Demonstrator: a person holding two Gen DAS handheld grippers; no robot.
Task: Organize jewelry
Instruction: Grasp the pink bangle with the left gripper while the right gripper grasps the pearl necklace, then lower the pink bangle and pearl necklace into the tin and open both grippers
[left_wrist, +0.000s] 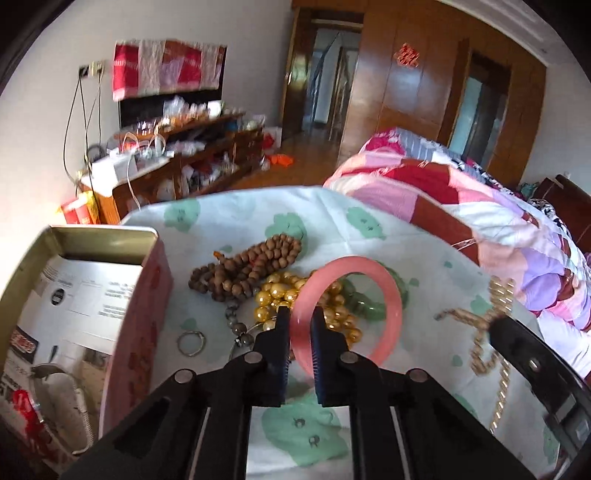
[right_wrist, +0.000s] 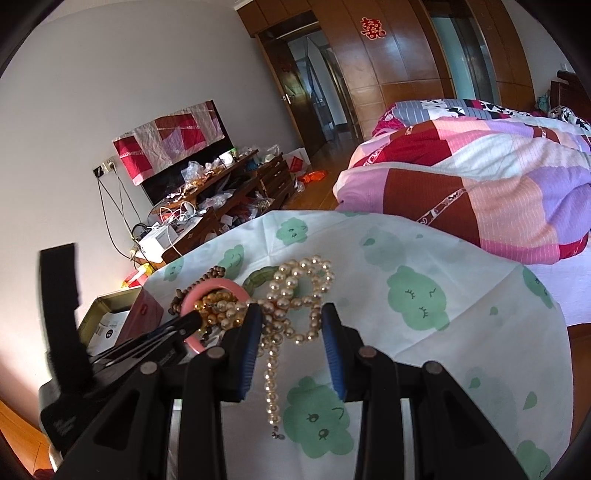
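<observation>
The bench (left_wrist: 369, 206) wears a white cloth printed with green clouds. Left of the left tool (left_wrist: 300, 315) stands an open tin (left_wrist: 147, 295) holding printed paper, its writing too blurred to read. That tool's jaws pinch the near rim of a glossy pink bangle (left_wrist: 384, 332), tilted over gold and brown beads. The right tool (right_wrist: 291, 314) stands partly open, its jaws on either side of a cream pearl strand (right_wrist: 295, 288) without pressing it.

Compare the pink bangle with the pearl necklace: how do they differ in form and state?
The pink bangle is one rigid ring; the pearl necklace is a looped string of cream beads. The left gripper pinches the bangle; the necklace lies untouched between the right gripper's open fingers. Both are over the cloth.
</observation>
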